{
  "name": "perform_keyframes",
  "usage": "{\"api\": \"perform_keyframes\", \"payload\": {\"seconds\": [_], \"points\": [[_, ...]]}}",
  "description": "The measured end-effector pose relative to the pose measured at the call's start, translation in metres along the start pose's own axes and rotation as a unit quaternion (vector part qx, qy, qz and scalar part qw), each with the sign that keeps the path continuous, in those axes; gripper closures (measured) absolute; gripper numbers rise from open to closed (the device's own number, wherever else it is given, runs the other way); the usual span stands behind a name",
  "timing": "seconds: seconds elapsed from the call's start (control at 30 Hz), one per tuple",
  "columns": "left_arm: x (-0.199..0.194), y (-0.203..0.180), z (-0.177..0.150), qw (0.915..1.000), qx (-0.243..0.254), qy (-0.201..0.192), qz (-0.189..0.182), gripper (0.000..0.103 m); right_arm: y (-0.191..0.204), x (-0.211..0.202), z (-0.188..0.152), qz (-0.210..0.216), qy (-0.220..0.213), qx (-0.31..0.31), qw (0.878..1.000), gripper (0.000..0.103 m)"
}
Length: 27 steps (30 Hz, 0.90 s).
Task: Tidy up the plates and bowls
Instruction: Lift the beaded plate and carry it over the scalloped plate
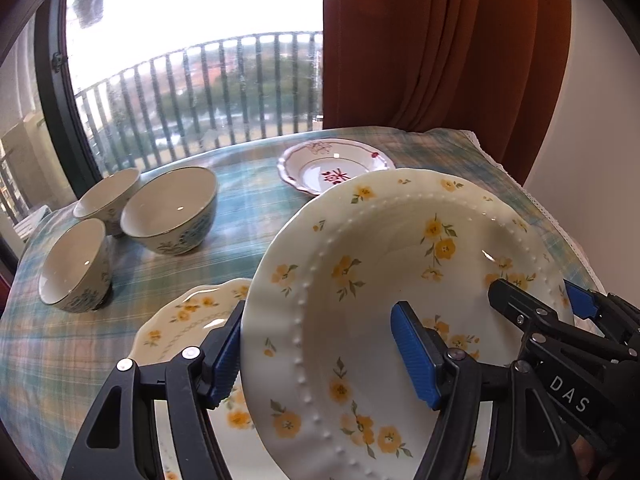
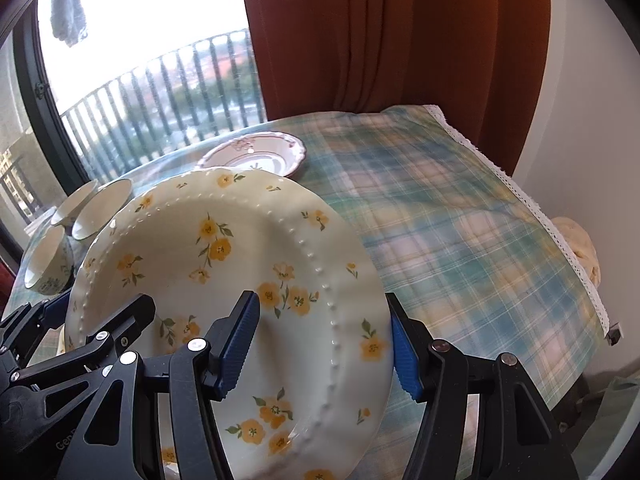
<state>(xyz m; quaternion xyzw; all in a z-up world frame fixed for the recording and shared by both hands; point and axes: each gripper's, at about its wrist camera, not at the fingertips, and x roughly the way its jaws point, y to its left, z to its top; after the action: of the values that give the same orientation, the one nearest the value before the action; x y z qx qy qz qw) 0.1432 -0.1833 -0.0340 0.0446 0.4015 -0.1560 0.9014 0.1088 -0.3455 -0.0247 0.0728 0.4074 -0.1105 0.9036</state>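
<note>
A large cream plate with yellow flowers (image 1: 372,280) is held tilted above the table by both grippers. My left gripper (image 1: 320,356) is shut on its left rim. My right gripper (image 2: 324,348) is shut on its right rim (image 2: 360,300); it also shows in the left wrist view (image 1: 536,300). A smaller scalloped yellow-flower plate (image 1: 184,320) lies on the table under it. A white plate with red pattern (image 1: 332,166) lies at the back, also in the right wrist view (image 2: 256,156). Three bowls (image 1: 168,210) with blue flowers stand at the left.
The table has a blue-green plaid cloth (image 2: 460,216) with a lace edge at the right. An orange curtain (image 1: 440,40) hangs behind the table. A window with a balcony railing (image 1: 200,92) is at the back left.
</note>
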Motion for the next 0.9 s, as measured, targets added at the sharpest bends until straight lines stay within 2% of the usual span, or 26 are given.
{"api": "perform_keyframes", "payload": {"seconds": [0.2,0.47,0.9], "points": [[-0.012,0.031,-0.018,0.9995,-0.026,0.007,0.016,0.032,0.031,-0.004,-0.007,0.02,0.004,-0.02,1.0,0.038],[-0.004,0.068,-0.041,0.9976,-0.057,0.036,0.02,0.032,0.07,0.006,-0.023,0.034,0.027,-0.048,0.998,0.038],[0.017,0.086,-0.062,0.9961,-0.059,0.065,0.009,0.031,0.091,0.028,-0.04,0.024,0.064,-0.047,0.997,0.038]]}}
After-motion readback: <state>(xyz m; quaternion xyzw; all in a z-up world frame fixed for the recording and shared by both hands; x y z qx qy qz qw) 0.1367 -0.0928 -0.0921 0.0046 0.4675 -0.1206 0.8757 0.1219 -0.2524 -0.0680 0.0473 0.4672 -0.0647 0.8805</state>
